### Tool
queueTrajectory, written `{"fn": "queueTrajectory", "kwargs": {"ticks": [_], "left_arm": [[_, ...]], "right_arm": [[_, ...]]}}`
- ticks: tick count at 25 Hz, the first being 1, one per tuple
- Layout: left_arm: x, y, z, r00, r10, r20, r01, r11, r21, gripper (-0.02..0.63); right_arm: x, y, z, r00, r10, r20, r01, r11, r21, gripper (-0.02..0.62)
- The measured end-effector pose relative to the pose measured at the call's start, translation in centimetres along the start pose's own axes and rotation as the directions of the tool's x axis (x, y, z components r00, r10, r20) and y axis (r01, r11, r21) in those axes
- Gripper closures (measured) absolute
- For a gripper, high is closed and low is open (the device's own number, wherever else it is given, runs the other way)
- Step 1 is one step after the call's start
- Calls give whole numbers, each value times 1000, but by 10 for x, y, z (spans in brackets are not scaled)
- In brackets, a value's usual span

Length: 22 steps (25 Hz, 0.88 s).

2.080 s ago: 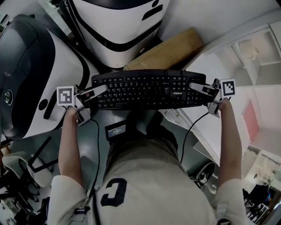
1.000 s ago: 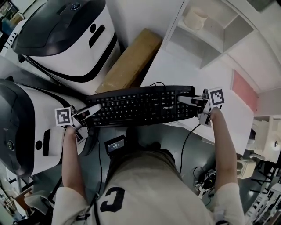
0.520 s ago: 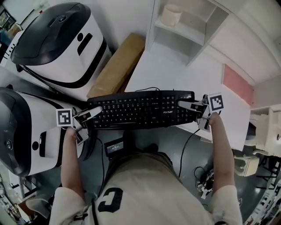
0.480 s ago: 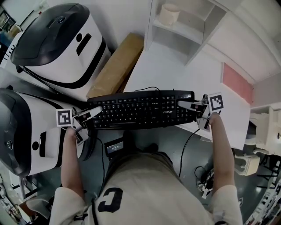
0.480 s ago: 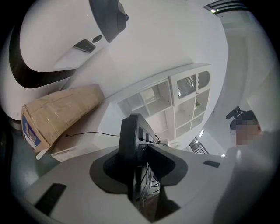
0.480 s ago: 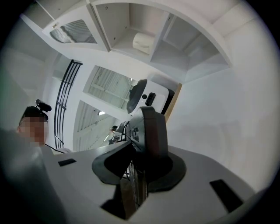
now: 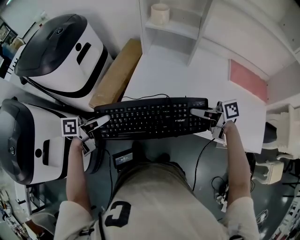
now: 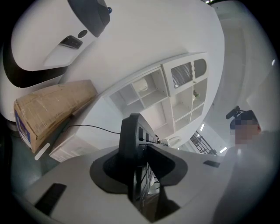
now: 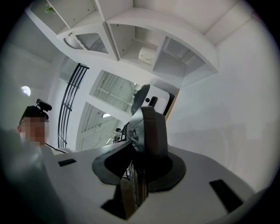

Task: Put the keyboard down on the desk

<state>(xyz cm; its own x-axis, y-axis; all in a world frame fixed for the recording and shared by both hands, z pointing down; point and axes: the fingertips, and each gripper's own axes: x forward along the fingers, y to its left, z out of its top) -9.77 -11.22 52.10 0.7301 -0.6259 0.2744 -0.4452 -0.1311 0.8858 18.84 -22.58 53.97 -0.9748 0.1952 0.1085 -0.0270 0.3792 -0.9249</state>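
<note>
A black keyboard [image 7: 152,117] hangs level in the air, held by both ends, over the near edge of the white desk [image 7: 187,75]. My left gripper [image 7: 99,123] is shut on its left end, and that end [image 8: 131,140] fills the gap between the jaws in the left gripper view. My right gripper [image 7: 200,113] is shut on the right end, seen edge-on as the keyboard [image 9: 146,131] in the right gripper view. The keyboard's thin black cable [image 7: 140,98] trails back over the desk.
White shelving [image 7: 173,28] with a pale cup [image 7: 160,13] stands at the desk's back. A pink sheet [image 7: 247,79] lies on the desk at right. A cardboard box [image 7: 117,72] and two large white-and-black machines [image 7: 61,42] stand at left. The person's legs are below.
The view has swung right from the machines to the desk. The keyboard, held at both ends, now hangs over the desk's near edge; the grips have not changed.
</note>
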Motion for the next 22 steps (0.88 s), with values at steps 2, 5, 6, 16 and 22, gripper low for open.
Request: {"fn": "queueTrajectory", "kwargs": {"ticks": [2,5,6,16,22], "left_arm": [[0,-1,1,1000,0,-2,0,1000,1,471],[0,-1,1,1000,8,-7,-8,1000,0,471],[0,-2,1,1000,9,-8,-9,1000,1,471],[35,-20,-17,998,-6,-64,6,1000,10,471],[69,-29,-14,989,-45,-142,51,998,38,471]], "right_arm": [[0,-1,0,1000,1,2,-1,1000,3,475],[1,-1,0,1000,5,5,-5,1000,5,474],[0,-1,-1,1000,7,7,-7,1000,5,474],[-45,1,-22,998,-14,63,13,1000,13,472],[-78,4,-32,989,-54,141,50,998,32,472]]}}
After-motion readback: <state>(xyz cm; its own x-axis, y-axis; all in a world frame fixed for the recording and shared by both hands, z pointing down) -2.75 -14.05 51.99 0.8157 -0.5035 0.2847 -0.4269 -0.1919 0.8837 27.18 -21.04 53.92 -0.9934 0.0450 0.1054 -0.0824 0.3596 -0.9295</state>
